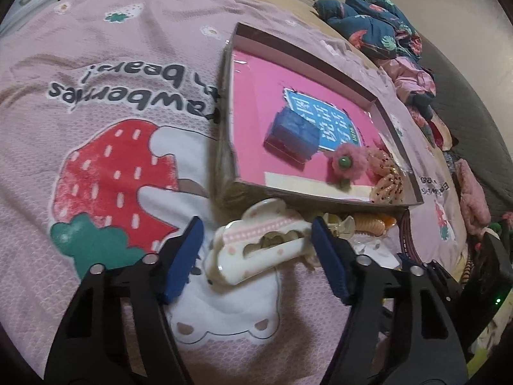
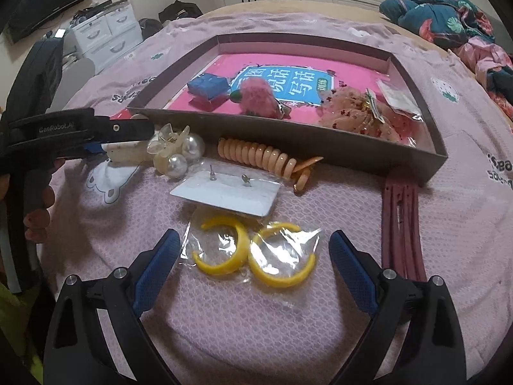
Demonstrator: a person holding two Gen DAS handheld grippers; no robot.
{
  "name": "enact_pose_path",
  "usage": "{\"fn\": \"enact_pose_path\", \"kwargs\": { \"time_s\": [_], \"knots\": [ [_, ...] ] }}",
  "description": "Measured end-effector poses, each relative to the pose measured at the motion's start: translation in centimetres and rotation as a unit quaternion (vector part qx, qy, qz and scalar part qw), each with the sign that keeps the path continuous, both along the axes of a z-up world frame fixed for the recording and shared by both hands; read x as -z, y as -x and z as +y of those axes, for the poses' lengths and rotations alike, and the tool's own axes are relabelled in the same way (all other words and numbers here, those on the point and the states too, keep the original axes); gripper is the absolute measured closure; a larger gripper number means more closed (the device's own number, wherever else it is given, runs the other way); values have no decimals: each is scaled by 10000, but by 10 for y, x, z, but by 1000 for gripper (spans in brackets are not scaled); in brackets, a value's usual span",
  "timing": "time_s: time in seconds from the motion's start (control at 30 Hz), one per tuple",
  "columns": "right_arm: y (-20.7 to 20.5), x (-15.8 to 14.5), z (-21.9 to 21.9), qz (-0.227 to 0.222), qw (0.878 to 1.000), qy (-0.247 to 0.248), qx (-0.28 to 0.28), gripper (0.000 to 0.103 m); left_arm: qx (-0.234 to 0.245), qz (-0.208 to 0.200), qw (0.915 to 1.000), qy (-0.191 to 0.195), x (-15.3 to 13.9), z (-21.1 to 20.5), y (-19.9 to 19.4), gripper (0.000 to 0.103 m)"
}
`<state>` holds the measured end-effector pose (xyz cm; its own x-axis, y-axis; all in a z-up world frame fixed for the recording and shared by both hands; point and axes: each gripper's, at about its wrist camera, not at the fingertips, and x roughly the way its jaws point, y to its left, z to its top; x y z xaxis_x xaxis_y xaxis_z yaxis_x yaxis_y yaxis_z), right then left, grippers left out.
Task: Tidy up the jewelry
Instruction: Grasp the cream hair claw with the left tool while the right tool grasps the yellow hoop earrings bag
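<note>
The left gripper [image 1: 256, 253] has its blue pads either side of a cream hair claw clip [image 1: 256, 250] with pink dotted trim, which lies on the pink bedspread [image 1: 96, 128] just below the near wall of the shallow cardboard box [image 1: 231, 96]; the right pad sits against the clip's end, the left pad stands a little off it — the jaws are spread, not pinching. Inside the box, on its pink liner: a small blue gift box [image 1: 291, 134] near the centre, a fuzzy pink flower clip [image 1: 344, 162] at four o'clock from it, and a peach beaded scrunchie [image 1: 386, 179] in the near right corner.

The right gripper [image 2: 255, 256] hangs wide open over a clear bag holding two yellow crescent earrings [image 2: 253, 256], its pads well clear of the bag on both sides; at twelve o'clock from the bag lies a white card of stud earrings [image 2: 227, 192]; beyond that a peach spiral hair tie [image 2: 272, 157] runs along the box wall; at eleven o'clock sits a pearl hair clip [image 2: 176, 150]; at three o'clock lies a dark pink strap [image 2: 400, 218].
</note>
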<state>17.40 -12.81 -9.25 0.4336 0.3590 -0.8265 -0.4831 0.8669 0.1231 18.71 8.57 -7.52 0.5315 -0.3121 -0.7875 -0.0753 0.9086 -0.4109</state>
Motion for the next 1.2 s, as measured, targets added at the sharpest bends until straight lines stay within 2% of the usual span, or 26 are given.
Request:
{"fn": "enact_pose_path", "kwargs": {
  "time_s": [0.13, 0.17, 0.23, 0.43, 0.77, 0.87, 1.2],
  "knots": [
    [2, 2, 5, -56, 9999, 80, -33, 8, 20, -33, 9999, -111, -2, -5, 1, 58],
    [3, 3, 5, -71, 9999, 102, -32, 8, 2, -45, 9999, -106, -3, -4, 1, 66],
    [3, 3, 5, -92, 9999, 87, -22, 8, -16, -77, 10000, -52, -4, -2, 4, 74],
    [10, 2, 3, -212, 9996, 141, -98, 15, 10, -200, 9998, -24, -13, -3, 21, 84],
    [29, -11, -12, -281, 9993, -7, -239, 19, 309, -350, 9987, -187, -24, -29, 52, 85],
    [32, -24, -22, -416, 9990, -79, -135, 19, 375, -419, 9976, -400, -26, -37, 57, 85],
    [28, -69, -56, -818, 9960, -307, 195, 19, 421, -693, 9956, -463, -58, -42, 63, 85]
  ]
}}
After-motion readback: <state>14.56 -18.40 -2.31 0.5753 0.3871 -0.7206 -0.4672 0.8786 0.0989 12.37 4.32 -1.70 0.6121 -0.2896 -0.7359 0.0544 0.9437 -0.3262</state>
